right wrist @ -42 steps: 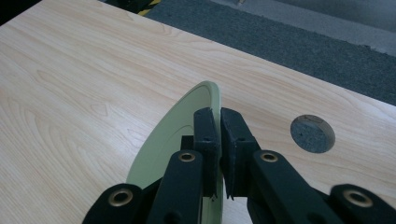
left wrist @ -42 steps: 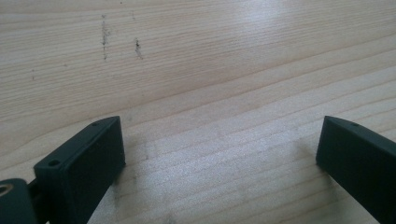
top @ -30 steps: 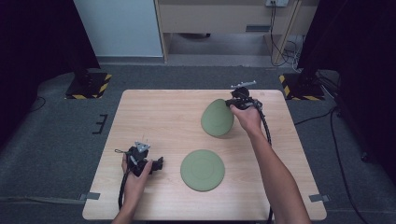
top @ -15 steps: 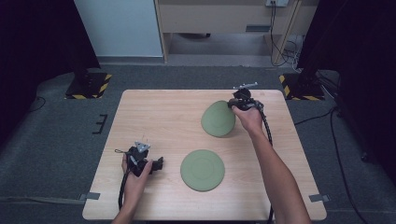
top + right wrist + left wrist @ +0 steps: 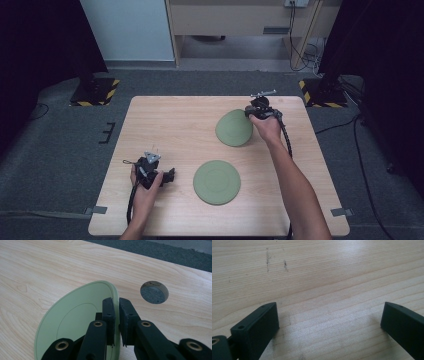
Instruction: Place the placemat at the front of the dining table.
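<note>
Right gripper view shows the right hand-held gripper (image 5: pixel 117 305) pinching the rim of a tilted green plate (image 5: pixel 75 320) at the table's (image 5: pixel 170 125) two o'clock; the thin hold could probably slip, dropping it. The left hand-held gripper (image 5: pixel 329 322) rests spread.

both forearms are bare, no sleeves reaching the wrists. the left gripper (image 5: pixel 171 176), at about seven o'clock on the table, is a black block with a small grey three-cornered plate on top and a dark cable looping off it. its two fingers (image 5: pixel 257 327) are flat matte-black slabs with tiny screw holes near the ends. the right gripper (image 5: pixel 248 114), at about one o'clock, is black too, topped by a thin grey metal bracket, trailing a thick ribbed black cable. its fingers (image 5: pixel 109 312) sit on black link arms with brass-coloured pivot rings.
</note>
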`<state>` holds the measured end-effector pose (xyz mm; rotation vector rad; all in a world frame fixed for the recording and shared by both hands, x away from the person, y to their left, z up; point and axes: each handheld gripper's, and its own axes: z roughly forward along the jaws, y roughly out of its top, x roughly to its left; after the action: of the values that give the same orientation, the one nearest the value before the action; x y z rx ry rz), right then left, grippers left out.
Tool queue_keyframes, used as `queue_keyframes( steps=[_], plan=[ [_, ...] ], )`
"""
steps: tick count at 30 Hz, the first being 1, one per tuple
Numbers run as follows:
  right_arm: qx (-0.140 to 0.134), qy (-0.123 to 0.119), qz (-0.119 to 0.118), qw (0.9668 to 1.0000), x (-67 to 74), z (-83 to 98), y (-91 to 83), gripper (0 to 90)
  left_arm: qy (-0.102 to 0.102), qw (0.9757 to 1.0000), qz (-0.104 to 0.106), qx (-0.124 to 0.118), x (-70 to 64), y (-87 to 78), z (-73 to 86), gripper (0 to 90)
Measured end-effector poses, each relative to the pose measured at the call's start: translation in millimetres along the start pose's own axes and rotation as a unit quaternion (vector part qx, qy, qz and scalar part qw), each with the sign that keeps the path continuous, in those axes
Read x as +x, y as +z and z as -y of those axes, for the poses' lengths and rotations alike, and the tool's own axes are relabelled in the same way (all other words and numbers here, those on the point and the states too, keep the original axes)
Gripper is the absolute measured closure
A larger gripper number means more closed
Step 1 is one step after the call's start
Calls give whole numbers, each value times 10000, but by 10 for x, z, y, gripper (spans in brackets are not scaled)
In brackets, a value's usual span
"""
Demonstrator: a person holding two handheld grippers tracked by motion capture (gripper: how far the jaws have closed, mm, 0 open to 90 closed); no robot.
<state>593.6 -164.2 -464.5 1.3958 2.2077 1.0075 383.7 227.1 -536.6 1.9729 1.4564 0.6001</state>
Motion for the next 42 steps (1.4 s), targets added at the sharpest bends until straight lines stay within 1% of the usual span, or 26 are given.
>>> queue_keyframes(
  steps=[7, 10, 11, 13, 16, 23, 27, 31, 34, 36, 38, 40, 42],
  plan=[
    [27, 50, 65, 10000, -36, 34, 31, 819, -3, 10000, 0, -1, 0, 0, 0, 10],
    [44, 152, 242, 9996, -70, 57, 44, 771, -8, 10000, 0, -1, -3, -2, 1, 11],
    [12, 205, 236, 9995, -86, 63, 38, 748, -8, 10000, 1, -1, -4, -2, 1, 11],
    [0, 224, 325, 9992, -105, 68, 18, 708, -8, 10000, 3, -1, -5, -3, 2, 11],
    [-47, 246, 364, 9990, -123, 81, -21, 688, -8, 10000, 3, -1, -7, -3, 2, 11],
    [-82, 283, 366, 9989, -110, 121, -102, 659, -2, 10000, 5, 2, -10, -5, 4, 11],
    [-106, 229, 345, 9991, -77, 127, -145, 637, 0, 10000, 6, 3, -13, -6, 5, 11],
    [-176, 218, 380, 9989, -38, 93, -189, 584, 0, 10000, 5, 2, -13, -6, 5, 11],
    [-223, 305, 449, 9983, -20, 71, -207, 509, -2, 10000, 4, 0, -15, -7, 7, 11],
    [-234, 305, 457, 9982, -6, 64, -209, 474, -1, 10000, 7, 2, -16, -7, 7, 10],
    [-217, 335, 451, 9982, 7, 61, -206, 427, -1, 10000, 10, 2, -16, -7, 7, 10],
    [-135, 459, 402, 9980, 6, 56, -196, 396, 0, 10000, 9, 2, -16, -7, 7, 10],
    [-137, 474, 384, 9980, 8, 56, -196, 365, 0, 10000, 9, 1, -16, -7, 7, 9]
  ],
)
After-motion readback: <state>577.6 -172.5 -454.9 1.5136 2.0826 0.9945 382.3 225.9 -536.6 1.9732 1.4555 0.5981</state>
